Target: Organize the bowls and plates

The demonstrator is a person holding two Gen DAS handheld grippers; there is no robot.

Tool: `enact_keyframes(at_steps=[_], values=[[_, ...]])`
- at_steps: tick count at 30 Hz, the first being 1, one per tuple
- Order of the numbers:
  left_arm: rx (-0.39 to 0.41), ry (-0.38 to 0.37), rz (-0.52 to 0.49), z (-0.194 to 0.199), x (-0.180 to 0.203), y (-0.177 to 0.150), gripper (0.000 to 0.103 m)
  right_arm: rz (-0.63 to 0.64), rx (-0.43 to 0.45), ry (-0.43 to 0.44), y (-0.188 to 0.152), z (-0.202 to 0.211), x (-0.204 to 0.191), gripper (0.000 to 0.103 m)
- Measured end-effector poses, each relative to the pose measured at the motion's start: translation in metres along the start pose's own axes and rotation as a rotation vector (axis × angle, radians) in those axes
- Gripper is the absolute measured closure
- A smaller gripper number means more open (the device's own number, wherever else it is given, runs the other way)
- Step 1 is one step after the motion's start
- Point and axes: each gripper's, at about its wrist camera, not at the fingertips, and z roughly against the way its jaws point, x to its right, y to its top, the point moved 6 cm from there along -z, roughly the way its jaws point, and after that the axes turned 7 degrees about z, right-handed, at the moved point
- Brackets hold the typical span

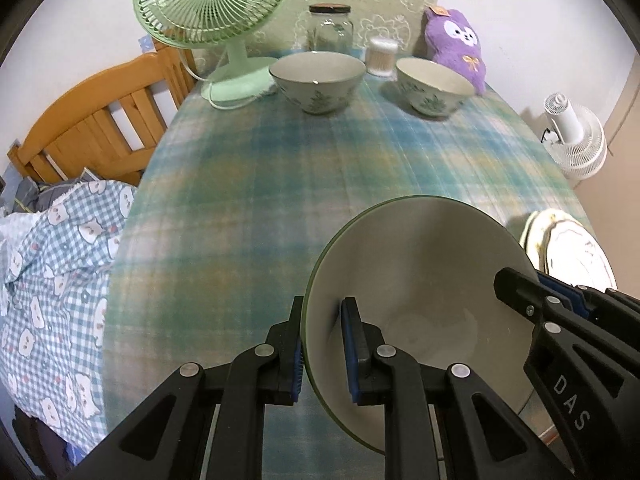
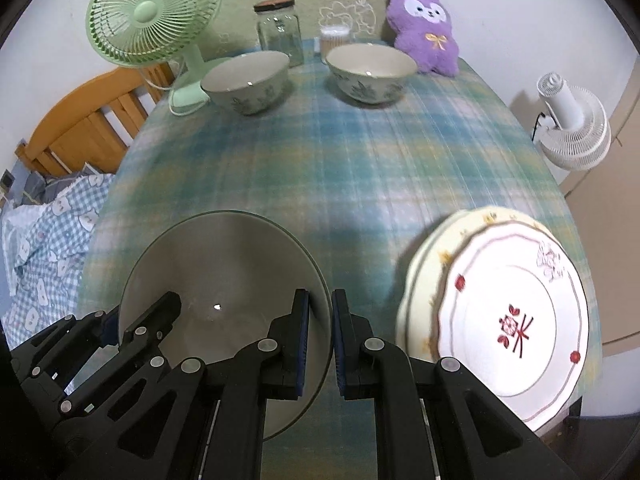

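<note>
A large grey bowl with a green rim (image 1: 420,280) is near the table's front edge, tilted. My left gripper (image 1: 322,354) is shut on its left rim, one finger inside and one outside. My right gripper (image 2: 320,344) is shut on its right rim, as the right wrist view (image 2: 224,264) shows. Two smaller patterned bowls (image 1: 318,80) (image 1: 434,86) stand upright at the far end of the table. A stack of plates (image 2: 508,320), a white flowered one on top of a yellow one, sits at the front right.
A green fan (image 1: 216,20), a glass jar (image 1: 330,28), a cotton swab box (image 1: 382,56) and a purple plush (image 1: 456,46) line the far edge. A wooden bed frame (image 1: 96,120) and bedding (image 1: 52,264) lie left. A white fan (image 1: 576,136) stands right.
</note>
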Motion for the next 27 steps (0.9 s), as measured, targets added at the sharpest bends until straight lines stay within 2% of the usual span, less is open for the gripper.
enact_keyframes(at_steps=[8, 14, 16, 17, 20, 25, 27], values=[[-0.008, 0.019, 0.01, -0.009, 0.013, -0.018, 0.089, 0.014, -0.022, 0.015, -0.017, -0.013, 0.012, 0.089], [0.021, 0.035, 0.016, -0.007, 0.017, -0.02, 0.089, 0.013, -0.026, 0.024, -0.017, -0.017, 0.015, 0.088], [0.017, 0.037, 0.014, -0.008, 0.017, -0.021, 0.086, 0.021, -0.032, 0.023, -0.017, -0.016, 0.014, 0.088], [0.009, 0.031, 0.017, -0.008, 0.017, -0.021, 0.079, 0.022, -0.036, 0.025, -0.017, -0.016, 0.014, 0.088], [0.006, 0.032, 0.019, -0.006, 0.019, -0.024, 0.072, 0.05, -0.042, 0.036, -0.016, -0.016, 0.011, 0.087], [0.011, 0.041, 0.017, 0.0, 0.022, -0.022, 0.064, 0.074, -0.041, 0.043, -0.014, -0.011, 0.013, 0.087], [0.018, 0.054, 0.02, 0.004, 0.022, -0.02, 0.054, 0.084, -0.032, 0.038, -0.011, -0.005, 0.014, 0.087]])
